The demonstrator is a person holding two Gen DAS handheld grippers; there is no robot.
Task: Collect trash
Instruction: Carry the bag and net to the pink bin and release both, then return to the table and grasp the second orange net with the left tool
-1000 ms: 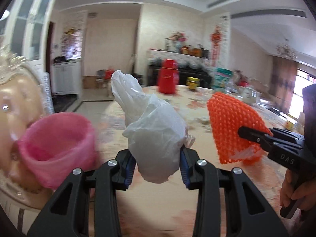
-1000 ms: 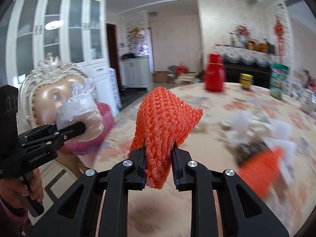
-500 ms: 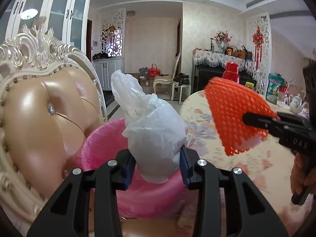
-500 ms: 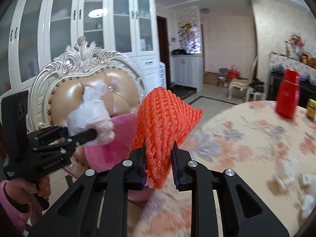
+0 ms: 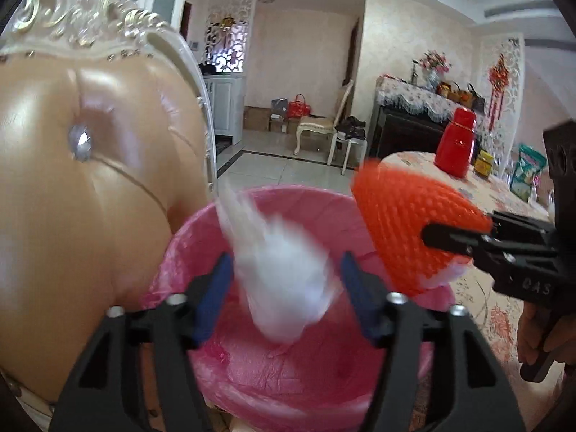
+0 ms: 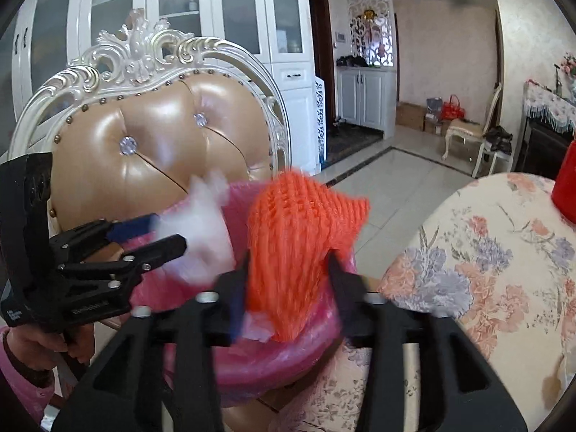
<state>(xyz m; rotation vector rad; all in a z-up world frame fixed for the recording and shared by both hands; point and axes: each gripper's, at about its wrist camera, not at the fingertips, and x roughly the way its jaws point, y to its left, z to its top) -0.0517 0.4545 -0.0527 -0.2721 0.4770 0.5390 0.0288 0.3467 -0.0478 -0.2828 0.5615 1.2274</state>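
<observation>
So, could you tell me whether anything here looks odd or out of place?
Only the pink-lined bin: it sits on a chair seat beside the table, not on the floor. No spills or damage show.

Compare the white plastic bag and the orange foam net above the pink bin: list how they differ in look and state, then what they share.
1. The white plastic bag is smooth, translucent film; the orange foam net is an opaque mesh.
2. The bag sits between the left gripper fingers, the net between the right gripper fingers.
3. The bag is heavily motion-blurred; the net looks sharper.
Shared: both are above the pink-lined bin, in opening jaws.
</observation>
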